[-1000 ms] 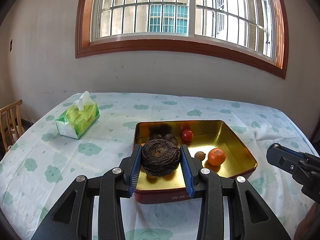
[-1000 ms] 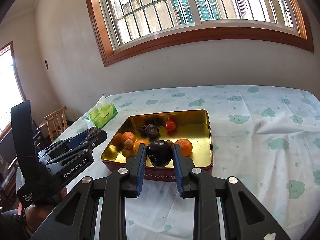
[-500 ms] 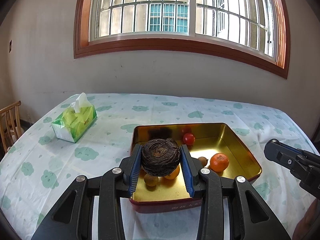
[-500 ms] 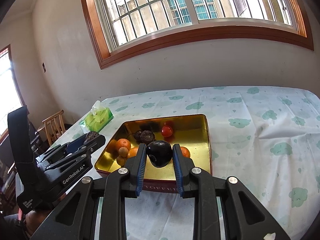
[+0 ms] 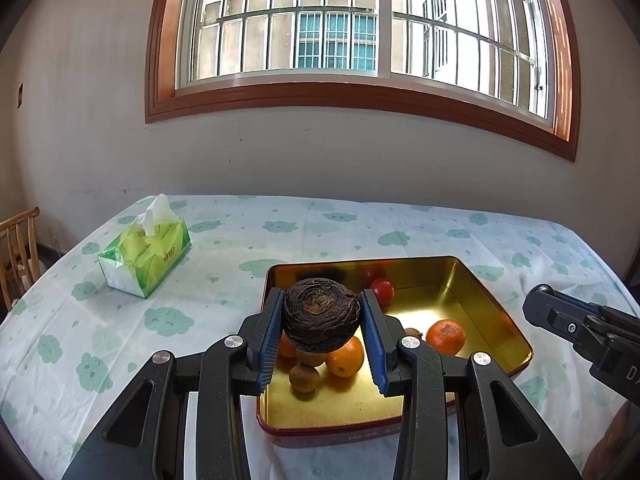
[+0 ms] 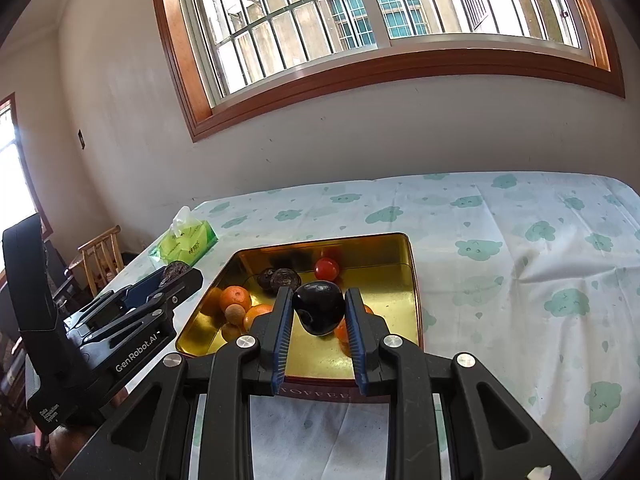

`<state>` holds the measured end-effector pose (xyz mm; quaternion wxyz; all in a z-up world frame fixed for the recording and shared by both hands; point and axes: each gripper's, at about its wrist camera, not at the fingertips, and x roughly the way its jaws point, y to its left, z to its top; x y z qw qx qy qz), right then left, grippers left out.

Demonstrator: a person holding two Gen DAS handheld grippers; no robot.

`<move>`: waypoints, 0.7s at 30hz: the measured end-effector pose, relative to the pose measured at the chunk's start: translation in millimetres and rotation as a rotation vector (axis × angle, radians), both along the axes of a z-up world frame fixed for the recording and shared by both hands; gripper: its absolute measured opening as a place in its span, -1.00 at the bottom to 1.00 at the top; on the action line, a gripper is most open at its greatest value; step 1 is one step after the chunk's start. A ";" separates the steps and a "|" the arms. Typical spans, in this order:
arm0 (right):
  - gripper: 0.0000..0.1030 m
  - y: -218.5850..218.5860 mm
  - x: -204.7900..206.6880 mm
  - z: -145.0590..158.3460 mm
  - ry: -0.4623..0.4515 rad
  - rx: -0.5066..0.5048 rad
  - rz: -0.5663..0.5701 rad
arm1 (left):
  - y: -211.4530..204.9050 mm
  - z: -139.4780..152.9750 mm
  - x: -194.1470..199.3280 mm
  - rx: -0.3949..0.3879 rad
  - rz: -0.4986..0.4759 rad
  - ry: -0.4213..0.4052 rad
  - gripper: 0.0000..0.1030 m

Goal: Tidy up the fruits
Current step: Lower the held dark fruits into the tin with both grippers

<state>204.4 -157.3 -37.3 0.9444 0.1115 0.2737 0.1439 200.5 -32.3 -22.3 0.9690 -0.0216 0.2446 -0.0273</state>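
My left gripper [image 5: 321, 314] is shut on a wrinkled dark brown fruit [image 5: 321, 317], held above the near left part of a gold tin tray [image 5: 496, 308]. My right gripper [image 6: 318, 307] is shut on a smooth black fruit [image 6: 319, 307], held above the tray's [image 6: 404, 276] near edge. In the tray lie oranges [image 5: 445, 336], a red tomato [image 5: 383, 290], small brown fruits [image 5: 305, 378] and two wrinkled dark fruits [image 6: 280, 279]. The left gripper also shows at the left of the right wrist view [image 6: 176, 276].
A green tissue pack [image 5: 146, 254] lies on the cloud-print tablecloth [image 5: 200, 304] to the tray's left. A wooden chair [image 5: 18, 248] stands past the table's left edge. A wall with a barred window is behind the table.
Both grippers have risen and drawn back a little from the tray while still holding their fruits. More of the tray's floor and fruits now shows under them.
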 end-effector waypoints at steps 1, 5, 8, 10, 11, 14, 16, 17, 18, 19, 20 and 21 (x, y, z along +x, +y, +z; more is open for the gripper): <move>-0.53 -0.5 1.3 -0.5 0.001 0.000 -0.002 | 0.3 0.0 1.4 -0.002 0.000 0.001 -0.26; -0.53 -1.6 6.8 -2.4 0.004 0.004 -0.009 | 0.3 -0.4 6.9 0.000 0.002 -0.001 -0.26; -0.53 -2.0 10.9 -3.4 0.005 0.004 -0.012 | 1.1 -1.0 9.4 0.000 0.001 -0.001 -0.26; -0.53 -2.1 11.0 -3.5 0.004 0.004 -0.011 | 1.2 -1.1 12.8 0.001 -0.001 -0.002 -0.26; -0.53 -1.5 12.4 -4.2 0.005 0.003 -0.010 | 1.1 -1.4 14.3 0.000 -0.002 -0.003 -0.26; -0.53 -1.4 16.9 -6.9 0.007 0.005 -0.011 | 0.9 -3.2 18.5 0.005 -0.005 -0.003 -0.26; -0.53 -1.2 19.5 -8.4 0.010 0.008 -0.011 | 1.0 -4.5 20.6 0.008 -0.007 -0.003 -0.26; -0.53 -0.7 20.7 -9.2 0.011 0.007 -0.011 | 1.1 -5.2 21.2 0.008 -0.006 -0.004 -0.26; -0.53 -0.7 21.4 -10.4 0.011 0.007 -0.011 | 1.3 -5.6 22.3 0.008 -0.007 -0.004 -0.26; -0.53 -0.6 22.6 -11.3 0.013 0.007 -0.010 | 1.3 -5.8 22.2 0.008 -0.007 -0.003 -0.26; -0.53 -0.5 24.1 -11.7 0.015 0.007 -0.010 | 1.1 -6.3 22.8 0.008 -0.008 -0.002 -0.26; -0.53 -0.3 25.1 -12.5 0.016 0.007 -0.010 | 1.1 -6.7 23.8 0.008 -0.008 -0.001 -0.26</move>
